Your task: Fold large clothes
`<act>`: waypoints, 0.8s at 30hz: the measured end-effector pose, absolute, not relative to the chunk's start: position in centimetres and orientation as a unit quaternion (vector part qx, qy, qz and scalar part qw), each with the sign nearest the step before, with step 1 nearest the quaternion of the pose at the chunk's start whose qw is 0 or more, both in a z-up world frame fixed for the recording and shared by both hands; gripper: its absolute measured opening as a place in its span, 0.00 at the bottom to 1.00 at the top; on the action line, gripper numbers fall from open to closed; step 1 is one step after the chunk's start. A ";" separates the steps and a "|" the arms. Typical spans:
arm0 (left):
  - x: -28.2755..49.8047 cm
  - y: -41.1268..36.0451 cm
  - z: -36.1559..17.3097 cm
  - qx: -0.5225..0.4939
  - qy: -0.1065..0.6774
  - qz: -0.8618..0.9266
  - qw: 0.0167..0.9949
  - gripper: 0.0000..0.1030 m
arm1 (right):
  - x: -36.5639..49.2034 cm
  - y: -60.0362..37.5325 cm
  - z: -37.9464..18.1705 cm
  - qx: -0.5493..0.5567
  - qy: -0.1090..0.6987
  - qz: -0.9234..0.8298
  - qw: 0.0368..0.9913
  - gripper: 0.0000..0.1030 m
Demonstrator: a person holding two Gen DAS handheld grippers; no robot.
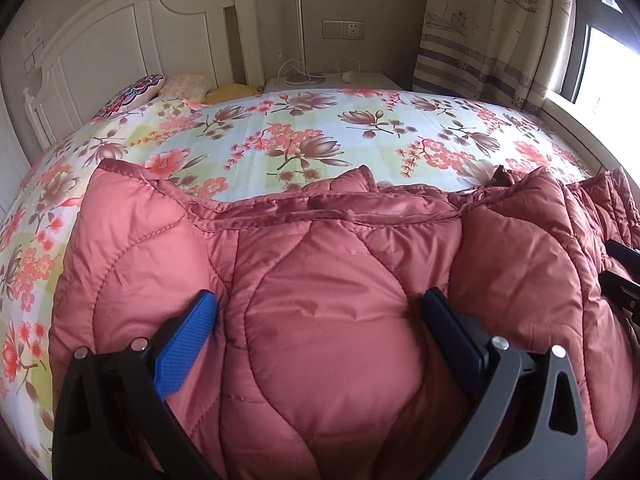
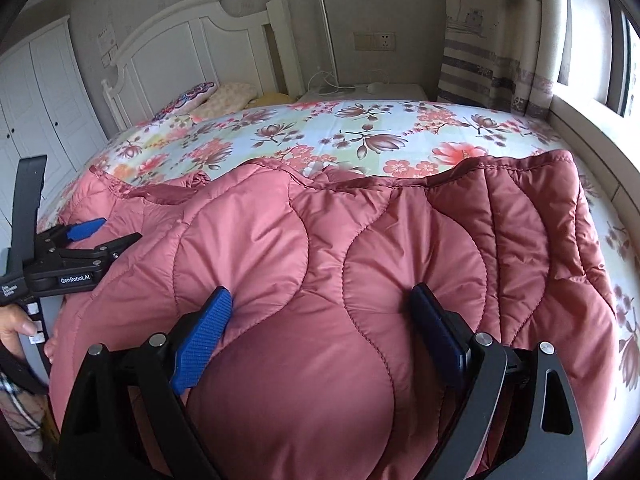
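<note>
A pink quilted down coat (image 1: 328, 288) lies spread across the near part of the bed (image 1: 320, 128), puffed up in wavy stitched panels; its satin-trimmed edge runs left to right across the floral bedsheet (image 2: 360, 132), with the sheet bare beyond it toward the far side.

The left hand-held gripper (image 1: 320, 312) has its jaws set wide, a thick bulge of the coat swelling up between them; the blue pads (image 1: 188, 344) press into the padding on either side, so the jaws hold that fold of coat. The right hand-held gripper (image 2: 322, 308) stands the same way, further right on the coat: jaws wide, a rounded hump of fabric between them, the pads dented into it on both sides; it holds the coat too.

From the right wrist view the left hand-held gripper shows at the left edge, resting on the coat's left part, with a person's hand (image 2: 16, 332) on its handle and a plaid sleeve (image 2: 16, 404) below.

At the far left a white headboard (image 1: 120, 40) stands behind a patterned pillow (image 1: 132, 92); a white nightstand (image 2: 360, 92) with a cable sits at the far side, a wall socket (image 1: 344, 30) above it; a printed curtain (image 1: 492, 28) hangs at the far right beside the window (image 1: 608, 56); white wardrobe doors (image 2: 36, 100) stand at the left.
</note>
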State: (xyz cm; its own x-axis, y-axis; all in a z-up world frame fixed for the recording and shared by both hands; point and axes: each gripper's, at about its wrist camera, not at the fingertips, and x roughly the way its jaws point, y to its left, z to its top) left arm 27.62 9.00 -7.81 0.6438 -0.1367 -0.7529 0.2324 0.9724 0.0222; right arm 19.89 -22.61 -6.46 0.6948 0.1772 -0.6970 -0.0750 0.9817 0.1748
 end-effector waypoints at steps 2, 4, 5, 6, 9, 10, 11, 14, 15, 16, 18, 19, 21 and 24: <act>27.6 9.0 -7.8 0.059 0.410 -0.102 0.904 0.98 | 19.8 -22.6 -6.4 0.067 0.383 0.068 0.919 0.84; 27.7 9.0 -7.8 0.060 0.412 -0.103 0.903 0.98 | 19.9 -22.4 -6.5 0.062 0.384 0.065 0.919 0.84; 27.7 9.2 -7.6 0.057 0.414 -0.106 0.902 0.98 | 19.9 -22.3 -6.4 0.059 0.386 0.063 0.918 0.84; 27.6 9.4 -7.3 0.054 0.414 -0.106 0.902 0.98 | 19.9 -22.2 -6.3 0.059 0.391 0.062 0.916 0.84; 26.7 10.3 -5.0 0.051 0.388 -0.103 0.915 0.98 | 20.0 -21.9 -4.9 0.051 0.412 0.037 0.909 0.84; 26.4 10.4 -4.4 0.056 0.377 -0.097 0.920 0.98 | 20.0 -21.4 -4.1 0.045 0.407 0.041 0.911 0.84; 26.1 11.0 -3.4 0.069 0.361 -0.078 0.927 0.98 | 20.1 -21.0 -3.3 0.040 0.397 0.049 0.916 0.84; 26.0 13.6 -2.2 0.068 0.349 -0.054 0.933 0.98 | 20.5 -18.6 -1.2 0.002 0.369 0.081 0.926 0.81; 26.0 14.8 -2.0 0.054 0.350 -0.055 0.934 0.98 | 20.7 -17.6 -0.8 -0.017 0.365 0.084 0.927 0.75; 26.1 16.6 -1.9 0.030 0.357 -0.059 0.932 0.98 | 20.8 -17.1 -0.4 -0.031 0.363 0.083 0.928 0.74; 26.4 20.3 -2.1 -0.029 0.374 -0.083 0.923 0.98 | 20.5 -17.3 0.5 -0.039 0.349 0.076 0.933 0.73; 26.4 21.4 -2.3 -0.048 0.380 -0.093 0.919 0.98 | 19.9 -18.1 1.1 -0.030 0.335 0.070 0.939 0.73; 26.5 24.3 -3.0 -0.093 0.399 -0.129 0.903 0.98 | 18.5 -21.9 1.8 0.019 0.316 0.055 0.947 0.84; 26.8 25.4 -3.5 -0.096 0.397 -0.166 0.898 0.98 | 17.3 -29.4 0.9 0.092 0.320 0.003 0.943 0.85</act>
State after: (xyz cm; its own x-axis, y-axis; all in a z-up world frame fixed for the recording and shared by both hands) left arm 26.82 25.37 -3.45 0.6302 -0.3742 -0.6803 0.2219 0.9264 -0.3041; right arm 17.33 -29.41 0.86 0.7957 0.0642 -0.6023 0.0528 0.9832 0.1746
